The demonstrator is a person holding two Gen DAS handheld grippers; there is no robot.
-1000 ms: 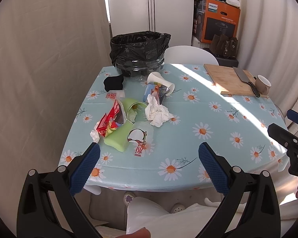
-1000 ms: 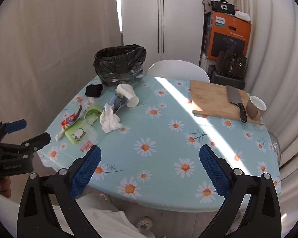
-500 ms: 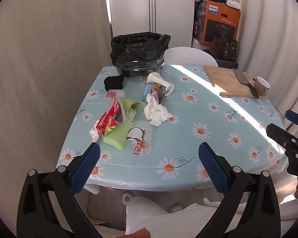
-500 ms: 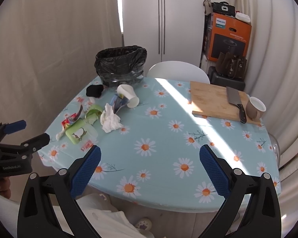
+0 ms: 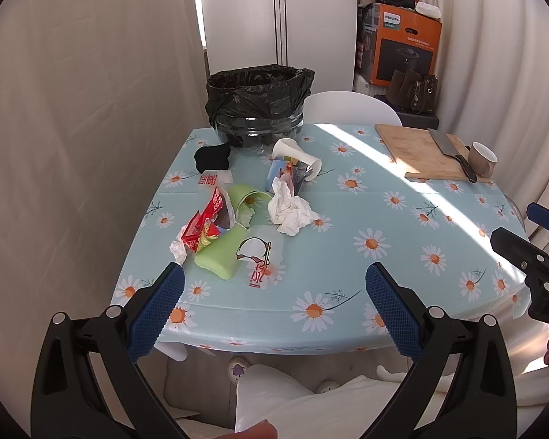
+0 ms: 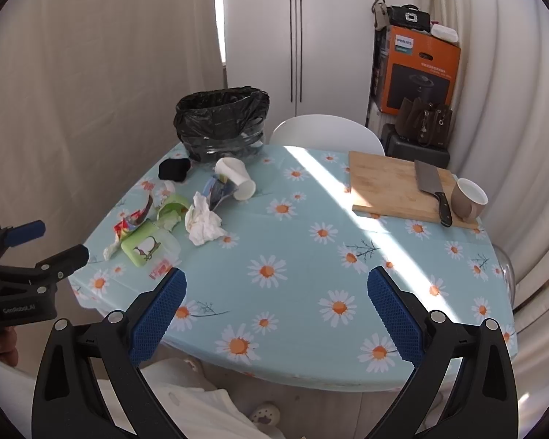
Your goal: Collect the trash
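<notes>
A big table with a blue daisy cloth fills both views. At its far left corner stands a bin with a black bag, and its mouth is open at the top. Far off on the right side lie a cutting board, a knife and a mug, which do not look like trash. The trash pile sits on the left part of the table, just in front of the bin: a green tub, a white tissue, a red wrapper and a tipped paper cup. The left gripper is wide open and holds nothing. The right gripper is wide open and empty too. The pile lies straight ahead of the left gripper and a little to its left, so I think the left one is nearer. The green tub's long side points toward it.
</notes>
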